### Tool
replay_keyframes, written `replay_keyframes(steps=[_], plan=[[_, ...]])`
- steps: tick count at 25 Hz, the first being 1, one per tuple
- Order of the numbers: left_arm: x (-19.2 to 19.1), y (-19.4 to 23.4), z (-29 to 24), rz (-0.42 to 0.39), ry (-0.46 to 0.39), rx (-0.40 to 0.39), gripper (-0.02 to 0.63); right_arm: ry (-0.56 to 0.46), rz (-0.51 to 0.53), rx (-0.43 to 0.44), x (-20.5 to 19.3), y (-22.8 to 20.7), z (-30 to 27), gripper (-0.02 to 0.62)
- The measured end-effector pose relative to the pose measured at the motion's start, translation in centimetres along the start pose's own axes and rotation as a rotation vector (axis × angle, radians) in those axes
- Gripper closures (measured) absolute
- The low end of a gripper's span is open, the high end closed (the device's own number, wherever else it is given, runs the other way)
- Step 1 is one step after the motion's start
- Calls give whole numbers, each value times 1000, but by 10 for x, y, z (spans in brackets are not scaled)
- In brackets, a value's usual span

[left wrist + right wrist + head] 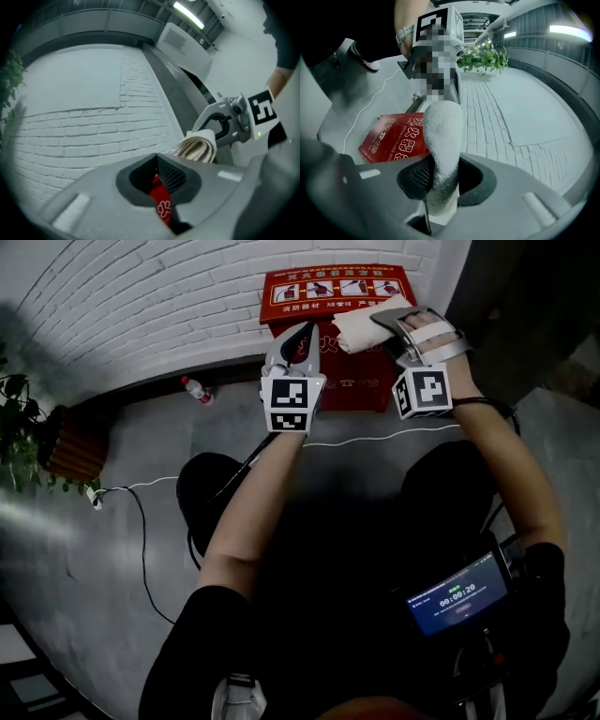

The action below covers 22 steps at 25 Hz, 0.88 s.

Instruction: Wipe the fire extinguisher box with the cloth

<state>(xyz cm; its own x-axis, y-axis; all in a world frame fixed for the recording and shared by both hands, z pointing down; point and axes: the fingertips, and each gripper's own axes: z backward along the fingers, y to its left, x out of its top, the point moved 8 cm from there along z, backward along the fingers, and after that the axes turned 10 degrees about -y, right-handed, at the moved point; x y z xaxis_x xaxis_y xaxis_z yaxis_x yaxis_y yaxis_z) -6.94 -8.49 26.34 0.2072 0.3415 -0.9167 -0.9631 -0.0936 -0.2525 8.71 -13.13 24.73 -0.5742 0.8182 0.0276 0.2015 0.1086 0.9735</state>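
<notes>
The right gripper (396,322) clamps the folded cloth (361,332) on the fire extinguisher box (309,287) top's front edge, beside the slightly parted, empty left gripper (298,336).

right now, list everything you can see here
box: 1, red, against the wall
cloth: 1, off-white, on the box
wall: 1, white brick, behind the box
bottle: 1, clear, on the floor left of the box
plant: 1, green, far left
cable: white, count unclear, across the floor
screen: 1, lit blue, lower right
left gripper: 1, grey, at the box, jaws slightly apart
right gripper: 1, grey, shut on the cloth
</notes>
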Motion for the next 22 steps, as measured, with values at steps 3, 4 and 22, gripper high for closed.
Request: replay_keyframes(steps=[3,4,22], plan=[[9,23,7,5,17,7,603,8,-3,16,13,-11,-14,497],[11,30,9,8,22,4,603,11,-3,23,17,-13,-18,497],[7,166,39,12,63,72,603,27,-165,9,126,-55,-134,497]])
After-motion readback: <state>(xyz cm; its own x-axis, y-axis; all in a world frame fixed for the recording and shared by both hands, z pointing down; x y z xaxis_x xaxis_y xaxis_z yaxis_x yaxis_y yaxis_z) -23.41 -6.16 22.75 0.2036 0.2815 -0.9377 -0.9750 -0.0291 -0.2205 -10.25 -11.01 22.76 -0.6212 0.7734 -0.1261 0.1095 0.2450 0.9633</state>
